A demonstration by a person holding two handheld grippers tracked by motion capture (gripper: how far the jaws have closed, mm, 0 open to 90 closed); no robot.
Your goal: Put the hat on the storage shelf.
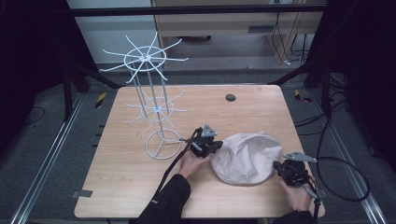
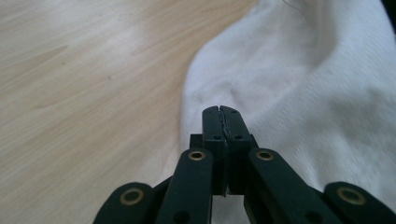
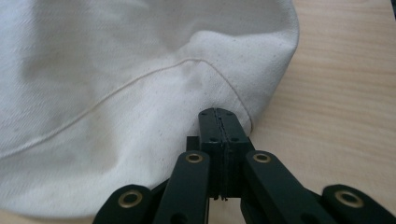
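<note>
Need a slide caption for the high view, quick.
Both grippers, left and right, shut at opposite edges of white hat beside wire rack.

The cloth [image 1: 246,157] is off-white, plain, with a faint paler stitched seam line curving across it in the right gripper view and soft grey shadows in its folds. The worktop [image 1: 130,168] is pale wood with fine grain streaks and one small dark grey disc [image 1: 230,98] toward twelve o'clock. The wire rack [image 1: 150,93], at ten o'clock from the cloth, is white throughout. Both grippers, left gripper [image 1: 215,148] and right gripper [image 1: 278,166], are black with brass-coloured rivets and grey top plates. The sleeve [image 1: 169,200] is black.
</note>
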